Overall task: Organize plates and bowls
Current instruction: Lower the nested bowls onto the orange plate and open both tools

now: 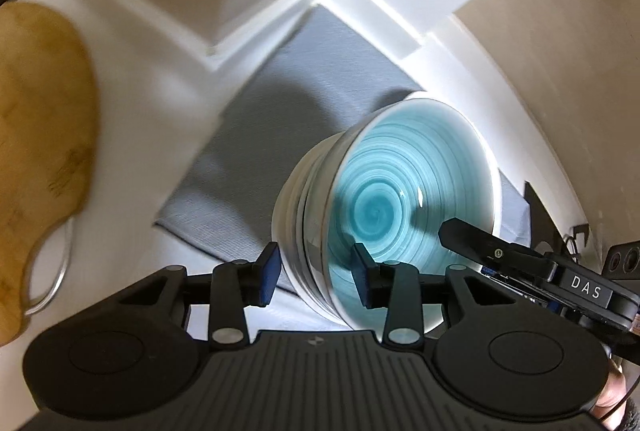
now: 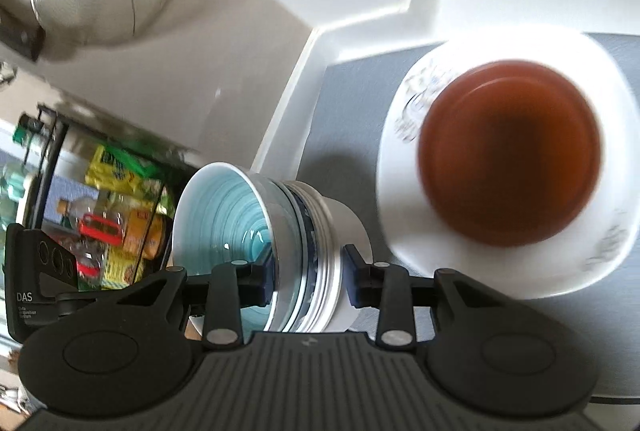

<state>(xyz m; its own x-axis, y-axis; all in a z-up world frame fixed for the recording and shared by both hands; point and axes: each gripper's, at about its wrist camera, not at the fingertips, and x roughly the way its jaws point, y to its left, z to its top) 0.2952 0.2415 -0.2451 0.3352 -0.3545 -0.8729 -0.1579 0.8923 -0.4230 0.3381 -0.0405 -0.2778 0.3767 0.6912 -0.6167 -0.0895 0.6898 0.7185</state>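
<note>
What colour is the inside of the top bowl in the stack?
Turquoise with spiral rings and a white rim, on the top bowl; clearest in the left wrist view.

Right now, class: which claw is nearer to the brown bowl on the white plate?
Right. The right claw grips the bowl stack beside the brown bowl; the left claw sits across the stack, farther off.

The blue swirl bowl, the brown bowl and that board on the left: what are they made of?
Blue swirl bowl: probably glazed ceramic, glossy with a bright highlight and a white rim. Brown bowl: smooth, even brown; blur leaves ceramic or plastic open. Board: wood, maybe bamboo, matt with visible grain.
</note>
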